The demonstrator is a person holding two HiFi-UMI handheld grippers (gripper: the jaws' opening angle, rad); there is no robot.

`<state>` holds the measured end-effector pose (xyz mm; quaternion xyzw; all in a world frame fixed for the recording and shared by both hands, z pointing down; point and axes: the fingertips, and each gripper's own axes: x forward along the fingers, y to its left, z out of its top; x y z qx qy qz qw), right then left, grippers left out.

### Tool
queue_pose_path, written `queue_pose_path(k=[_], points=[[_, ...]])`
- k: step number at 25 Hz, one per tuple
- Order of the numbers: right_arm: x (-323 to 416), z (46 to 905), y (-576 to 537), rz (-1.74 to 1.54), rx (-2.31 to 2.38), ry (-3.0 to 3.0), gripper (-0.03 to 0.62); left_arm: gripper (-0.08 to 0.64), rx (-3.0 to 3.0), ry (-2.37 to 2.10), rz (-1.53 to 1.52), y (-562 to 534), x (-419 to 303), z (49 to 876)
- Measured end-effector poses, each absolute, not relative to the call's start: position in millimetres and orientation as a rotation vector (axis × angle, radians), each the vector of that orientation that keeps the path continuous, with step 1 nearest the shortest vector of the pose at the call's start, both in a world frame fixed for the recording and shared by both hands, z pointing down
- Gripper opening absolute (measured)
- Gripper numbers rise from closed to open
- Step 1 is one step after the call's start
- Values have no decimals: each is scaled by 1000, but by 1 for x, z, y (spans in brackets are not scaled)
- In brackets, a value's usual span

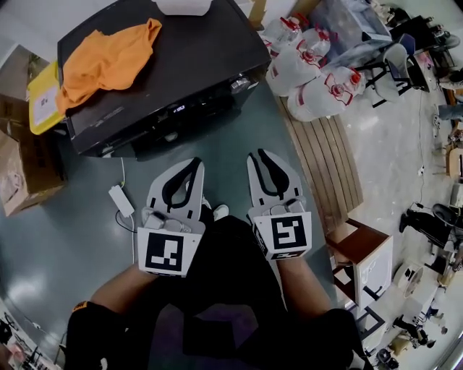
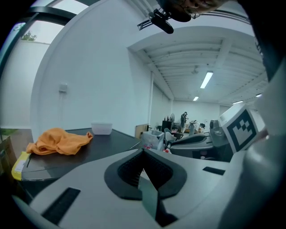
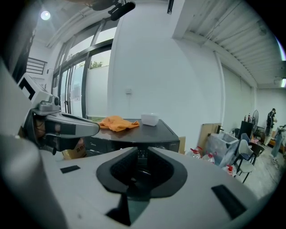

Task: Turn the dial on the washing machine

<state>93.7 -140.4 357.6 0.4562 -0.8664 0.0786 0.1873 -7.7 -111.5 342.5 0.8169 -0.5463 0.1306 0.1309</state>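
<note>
1. Dial location: the dial sits somewhere on the control panel (image 1: 173,115) along the front edge of the washing machine (image 1: 195,58). No view shows it clearly enough to pick it out from the other controls.
2. Handling, as a judgement: expect a small, rigid plastic knob fixed to the panel. It should be light to turn, probably in clicks, and smooth enough to slip under the pads.
3. Grip point: close the jaws across the knob's rim from opposite sides, square to the panel, then roll the wrist. Do not push or pull.
4. Arm pose: the left forearm (image 1: 119,289) and right forearm (image 1: 304,289) reach forward side by side, low in front of the body.
5. Left gripper (image 1: 194,160): jaws closed tight with nothing between them, pointing forward and slightly down.
6. Right gripper (image 1: 259,153): jaws slightly apart and empty, with the panel visible through the gap, so this is the likelier tool for the dial.
7. Clearance: both grippers are well apart from the machine, with bare floor (image 1: 72,238) between.
8. Machine top: an orange cloth (image 1: 108,61) and a white tub (image 1: 184,6) lie there, clear of the panel.
</note>
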Motion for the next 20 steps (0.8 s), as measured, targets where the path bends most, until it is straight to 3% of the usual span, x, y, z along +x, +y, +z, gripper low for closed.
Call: queue_pose_path(k=[20], points=[[88, 406, -252, 105, 962, -2474, 175, 14, 2016, -1983, 400, -167, -30, 375]])
